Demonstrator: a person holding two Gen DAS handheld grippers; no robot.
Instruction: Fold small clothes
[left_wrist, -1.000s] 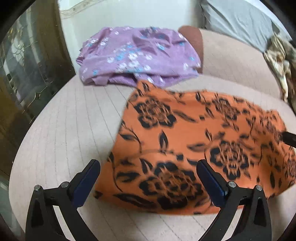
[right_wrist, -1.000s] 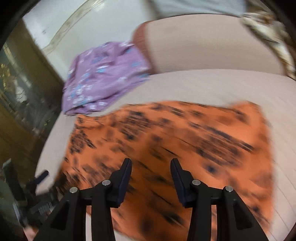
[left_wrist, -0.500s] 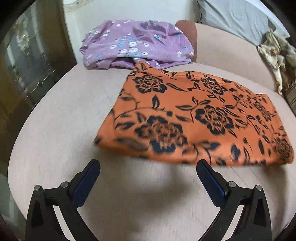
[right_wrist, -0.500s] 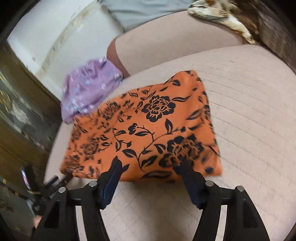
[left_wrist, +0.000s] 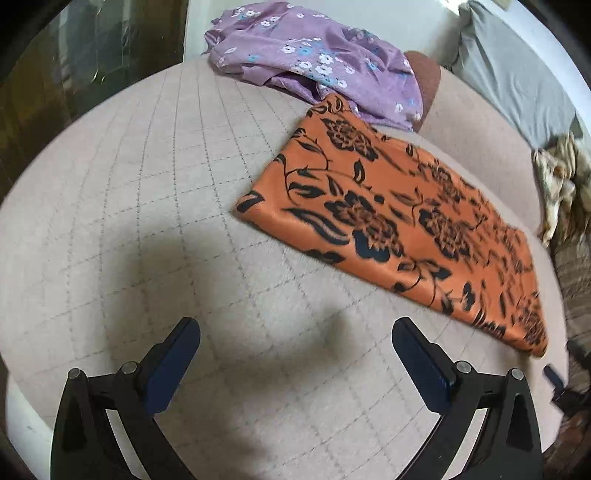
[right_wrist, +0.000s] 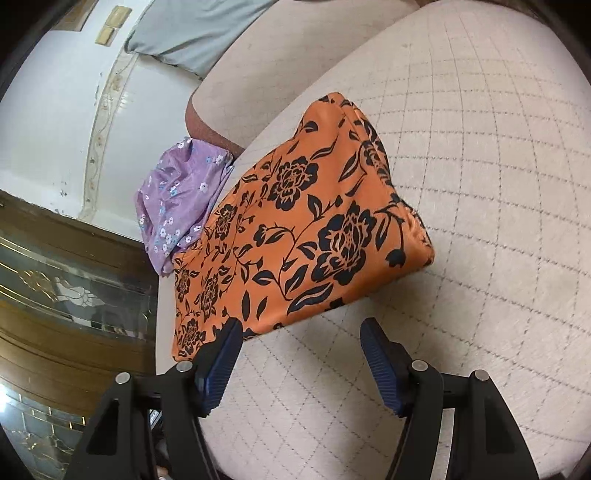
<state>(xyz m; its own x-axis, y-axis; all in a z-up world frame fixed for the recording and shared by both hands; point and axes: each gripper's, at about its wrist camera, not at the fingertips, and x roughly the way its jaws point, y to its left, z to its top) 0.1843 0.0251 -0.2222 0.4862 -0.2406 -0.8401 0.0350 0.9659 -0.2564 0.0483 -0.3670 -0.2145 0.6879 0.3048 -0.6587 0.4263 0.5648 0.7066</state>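
Note:
An orange cloth with black flowers (left_wrist: 399, 229) lies folded flat on the beige quilted seat cushion (left_wrist: 155, 206). In the right wrist view the same orange cloth (right_wrist: 295, 229) fills the middle. My left gripper (left_wrist: 295, 332) is open over bare cushion, short of the cloth's near edge, with nothing between its fingers. My right gripper (right_wrist: 301, 328) is open too, its left fingertip (right_wrist: 231, 334) at the cloth's near edge and bare cushion between the jaws. A crumpled purple flowered garment (left_wrist: 314, 59) lies beyond the orange cloth, also the purple garment (right_wrist: 177, 206) in the right wrist view.
The sofa's backrest (left_wrist: 476, 125) rises behind the cushion, with a grey pillow (left_wrist: 517, 70) and a patterned cloth (left_wrist: 561, 184) at the right. A dark wood and glass cabinet (right_wrist: 55, 295) stands off the cushion's edge. A white wall (right_wrist: 48, 103) is behind.
Both grippers have drawn back from the orange cloth, which has dropped flat onto the cushion. The right jaws have widened. Both views have rolled.

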